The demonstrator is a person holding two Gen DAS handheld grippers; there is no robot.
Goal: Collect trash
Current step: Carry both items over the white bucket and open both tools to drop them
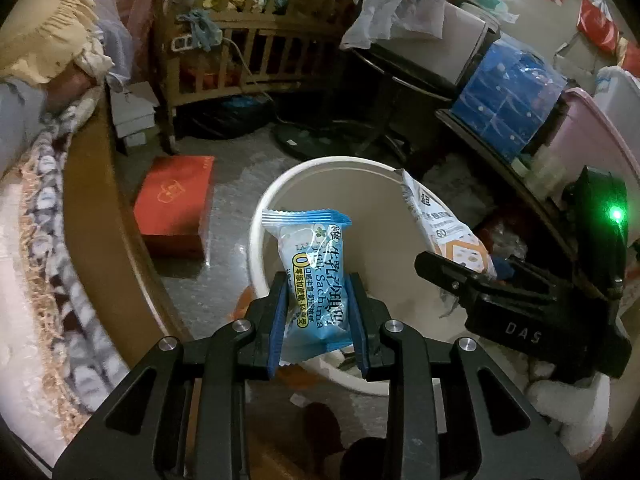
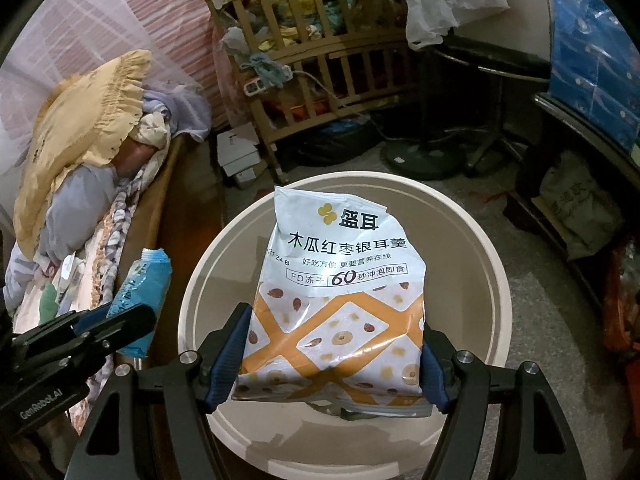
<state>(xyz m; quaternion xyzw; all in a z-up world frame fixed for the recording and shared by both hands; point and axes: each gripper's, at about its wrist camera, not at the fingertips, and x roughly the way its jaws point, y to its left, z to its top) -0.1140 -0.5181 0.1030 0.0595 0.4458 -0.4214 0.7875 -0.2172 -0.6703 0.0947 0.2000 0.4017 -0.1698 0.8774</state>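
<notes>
The small blue-and-white crinkly plastic snack wrapper (image 1: 310, 276) looks feather-light, soft and slippery, best pinched across its lower half. The left gripper (image 1: 319, 320) does just that, fingers (image 1: 278, 320) nearly closed on it above the round cream plastic bin (image 1: 256, 216). At three o'clock, the right gripper (image 2: 332, 364) clamps the larger white-and-orange torn foil pouch (image 2: 336, 300), fingers half open, over the same bin.

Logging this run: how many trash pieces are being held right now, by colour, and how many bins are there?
Blue wrapper, in left gripper: 1
White-and-orange pouch, in right gripper: 1
Beige bin, below both: 1
Total: 3
</notes>
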